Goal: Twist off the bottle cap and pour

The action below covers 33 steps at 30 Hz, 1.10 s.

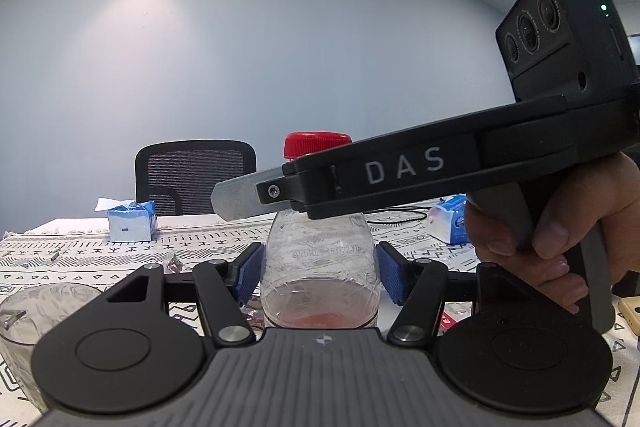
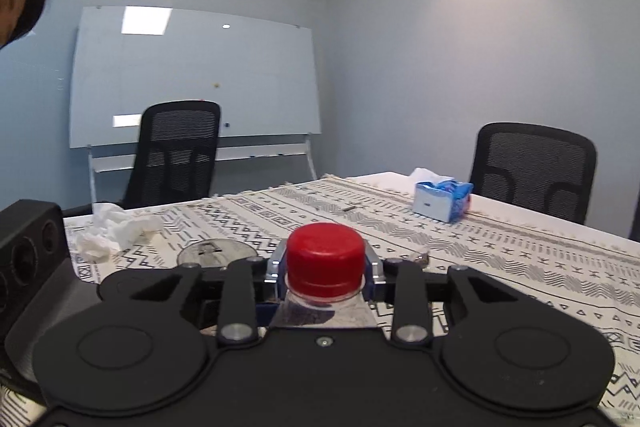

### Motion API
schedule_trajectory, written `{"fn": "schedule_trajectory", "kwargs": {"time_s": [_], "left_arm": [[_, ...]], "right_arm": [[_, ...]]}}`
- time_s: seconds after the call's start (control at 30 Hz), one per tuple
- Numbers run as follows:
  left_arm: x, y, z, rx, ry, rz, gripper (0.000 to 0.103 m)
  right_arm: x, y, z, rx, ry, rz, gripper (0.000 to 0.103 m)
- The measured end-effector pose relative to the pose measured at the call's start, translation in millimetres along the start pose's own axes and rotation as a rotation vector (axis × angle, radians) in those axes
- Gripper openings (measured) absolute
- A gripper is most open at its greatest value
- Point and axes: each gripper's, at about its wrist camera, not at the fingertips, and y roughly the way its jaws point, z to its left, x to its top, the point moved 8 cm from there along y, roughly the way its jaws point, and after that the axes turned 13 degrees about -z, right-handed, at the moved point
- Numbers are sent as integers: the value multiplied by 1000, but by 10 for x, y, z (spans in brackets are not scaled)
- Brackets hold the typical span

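The bottle (image 1: 320, 267) stands upright on the patterned tablecloth (image 2: 500, 247), clear-walled, with a low band of reddish liquid at the bottom. Its red cap (image 2: 325, 255) is on the neck and looks fully seated.

The left gripper (image 1: 318, 273) holds the bottle's body: the blue pads (image 1: 250, 273) sit against either side of the shoulder, jaws clamped on it. The right gripper (image 2: 325, 267) is level with the cap, its metal-backed fingers (image 2: 275, 265) close on both sides — jaws closed on the cap, as far as the right wrist view shows. In the left wrist view its fingers cross in front of the neck, a hand (image 1: 560, 227) on its handle.

Judgement: the step in hand is loosening the cap. To do it well, keep the left hold firm and the bottle vertical, turn the right gripper about the neck's axis, and avoid levering sideways — thin plastic may buckle or slip.

A clear glass (image 1: 24, 323) stands just to the left, the likely pour target. A tissue box (image 2: 440, 201) lies well apart.
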Motion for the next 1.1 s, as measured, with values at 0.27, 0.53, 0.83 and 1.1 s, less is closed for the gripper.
{"fn": "schedule_trajectory", "kwargs": {"time_s": [0.27, 0.53, 0.83, 1.1], "left_arm": [[5, -17, -10, 0, 2, -1, 58], [-9, 5, 4, 3, 6, -2, 58], [-29, 35, -14, -3, 19, 0, 58], [-16, -34, -45, -9, 15, -2, 58]], "right_arm": [[88, -47, 135, -150, 0, -6, 51], [116, -76, 168, -191, -41, -27, 35], [105, -184, -82, 95, 5, -55, 34], [144, -142, -37, -55, 27, -5, 53]]}}
